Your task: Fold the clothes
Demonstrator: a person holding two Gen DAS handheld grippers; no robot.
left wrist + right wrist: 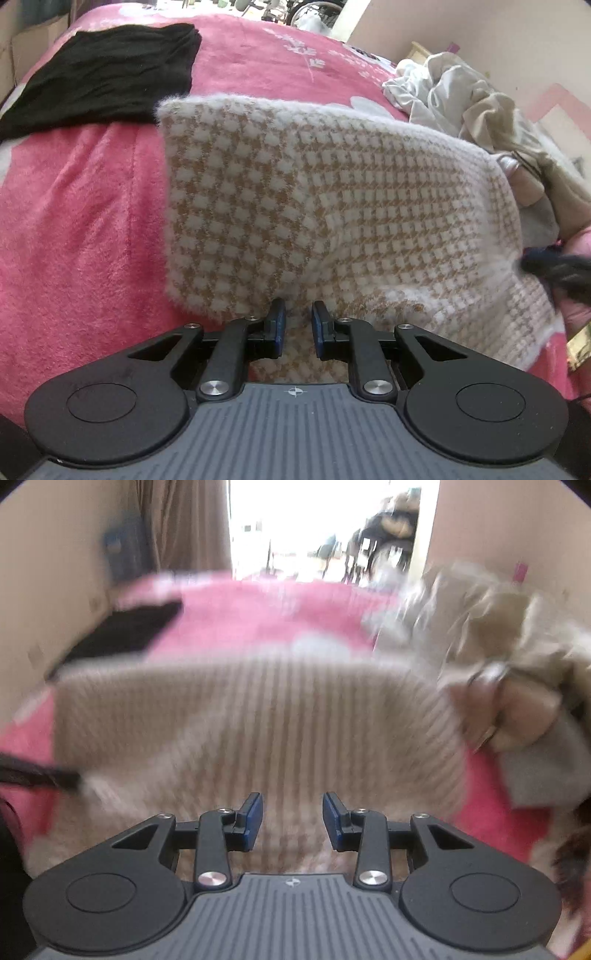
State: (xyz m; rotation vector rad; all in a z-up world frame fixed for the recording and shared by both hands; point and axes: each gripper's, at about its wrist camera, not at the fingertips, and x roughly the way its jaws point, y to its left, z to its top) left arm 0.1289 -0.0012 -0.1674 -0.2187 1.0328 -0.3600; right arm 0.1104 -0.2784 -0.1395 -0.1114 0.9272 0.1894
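A: Where does the houndstooth sweater (332, 206) lie from the left tongs (298, 326)?

B: Directly ahead and beneath, on the pink bed (81, 229); its long axis runs across the tongs, toward the right tongs (292, 821).

A: State of each?

B: Left tongs nearly closed, knit between the pads, whether pinched cannot be told; right tongs spread, empty, above the near edge; both are equally near.

The sweater (332, 206) lies on the blanket (81, 229) right before my left gripper (298, 321). A folded garment (99, 74) lies behind it to the left, a clothes heap (472, 103) to its right.
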